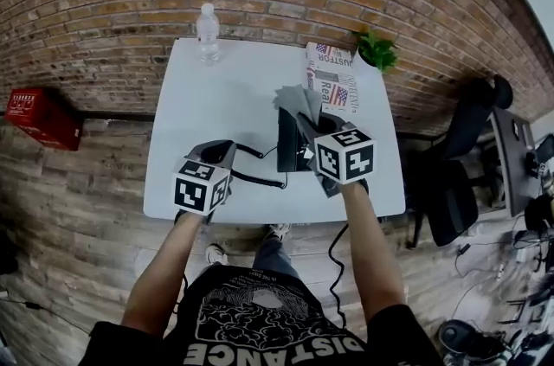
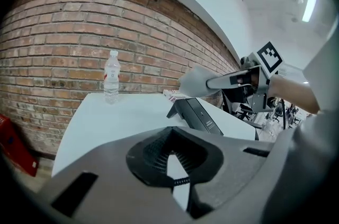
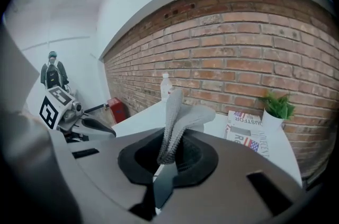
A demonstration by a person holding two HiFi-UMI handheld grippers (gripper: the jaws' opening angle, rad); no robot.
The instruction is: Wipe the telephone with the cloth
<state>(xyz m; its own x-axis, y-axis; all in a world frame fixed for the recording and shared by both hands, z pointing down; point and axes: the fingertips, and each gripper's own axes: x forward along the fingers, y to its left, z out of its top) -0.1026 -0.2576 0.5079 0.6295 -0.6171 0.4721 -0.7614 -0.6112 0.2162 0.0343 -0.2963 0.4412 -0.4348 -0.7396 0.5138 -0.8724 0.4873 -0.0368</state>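
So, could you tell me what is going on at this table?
A person is working with a handheld tool in each hand. The right tool pinches a grey cloth just above the black telephone base on the white table. The left tool appears to hold the handset off to the left, and its coiled cord runs to the base. It cannot be told whether the cloth touches the telephone.

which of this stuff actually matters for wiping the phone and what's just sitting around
For the job:
- cloth, pinched in the right gripper
- telephone on the table, with its coiled cord

Just lying about:
- water bottle
- newspaper
- potted plant
- red crate on the floor
- office chair
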